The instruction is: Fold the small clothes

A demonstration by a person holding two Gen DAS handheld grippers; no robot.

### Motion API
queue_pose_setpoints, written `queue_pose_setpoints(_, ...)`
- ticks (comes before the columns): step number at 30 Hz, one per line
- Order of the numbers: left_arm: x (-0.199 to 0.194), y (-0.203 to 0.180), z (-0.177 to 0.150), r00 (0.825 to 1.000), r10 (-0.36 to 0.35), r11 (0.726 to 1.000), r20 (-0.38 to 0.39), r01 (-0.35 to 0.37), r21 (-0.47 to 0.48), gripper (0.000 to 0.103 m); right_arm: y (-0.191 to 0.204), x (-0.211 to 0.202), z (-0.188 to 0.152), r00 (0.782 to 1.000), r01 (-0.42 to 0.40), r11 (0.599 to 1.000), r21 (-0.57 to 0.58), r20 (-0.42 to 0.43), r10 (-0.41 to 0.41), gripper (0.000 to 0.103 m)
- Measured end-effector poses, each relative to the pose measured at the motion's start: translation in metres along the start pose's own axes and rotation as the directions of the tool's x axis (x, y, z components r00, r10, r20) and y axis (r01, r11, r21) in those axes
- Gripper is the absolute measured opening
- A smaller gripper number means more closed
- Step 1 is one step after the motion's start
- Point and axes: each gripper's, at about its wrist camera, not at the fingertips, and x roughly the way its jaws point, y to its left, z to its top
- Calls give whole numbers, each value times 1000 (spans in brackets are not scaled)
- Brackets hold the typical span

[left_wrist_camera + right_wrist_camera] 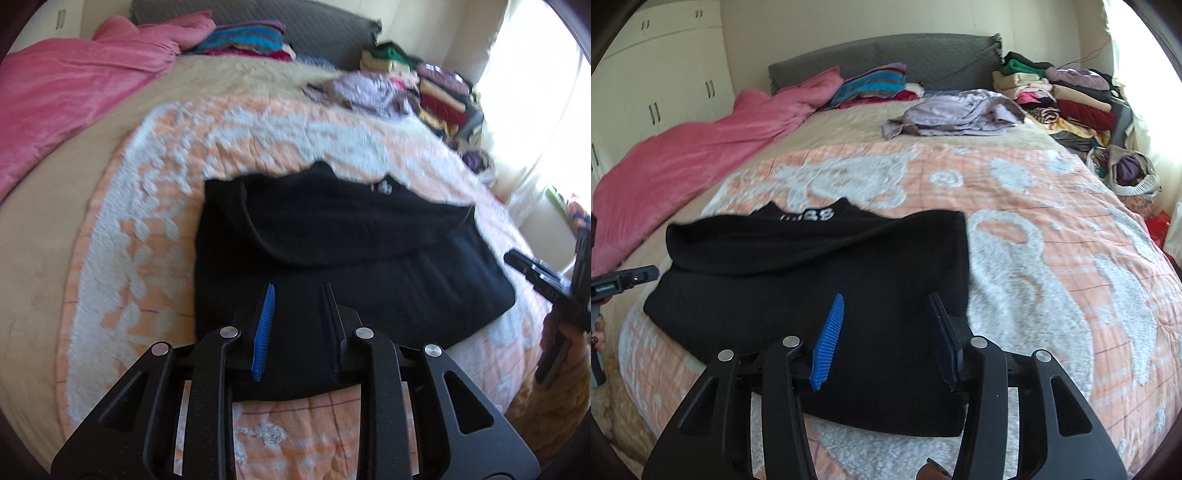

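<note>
Black knit top (820,280), partly folded with its upper part doubled over the body, white lettering at the neck, lying flat near the front edge of the orange-and-white bedspread (1052,229).

Both cameras look down along their own fingers, close over the near edge of the bed (1071,236). Each faces the gray headboard (886,51). Both see the same black garment (351,251), left camera from its left end, right camera from its right.

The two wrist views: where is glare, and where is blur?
Left wrist view: the window at right is blown out white, and the bedspread and clothes pile smear. Right wrist view: glare only at the top right corner; the black garment blurs slightly at its far edge.
</note>
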Motion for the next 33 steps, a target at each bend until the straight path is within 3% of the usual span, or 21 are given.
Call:
queue_pose_setpoints(8,35,-3,15,999,34,998,-41,-32,46,18,13,24,-3,998,-16,1000,-4,-54,16,45)
queue_pose_setpoints(17,58,18,57,999,28,1000,-21,-28,3,21,6,32,4,997,33,999,17,-67,-32,45)
queue_pose_setpoints(23,55,32,77,999,34,999,40,-34,-12,21,-13,43,17,993,99,992,72,-75,-93,51)
queue_pose_setpoints(26,53,45,78,998,32,999,53,-30,-46,26,-24,52,27,989,126,986,105,-86,-117,60)
queue_pose_setpoints(28,55,54,76,998,47,997,48,-44,-61,28,-29,59,32,987,144,983,113,-92,-134,65)
queue_pose_setpoints(33,64,72,67,1000,21,993,13,-20,-113,33,-47,85,44,979,173,972,159,-133,-152,65)
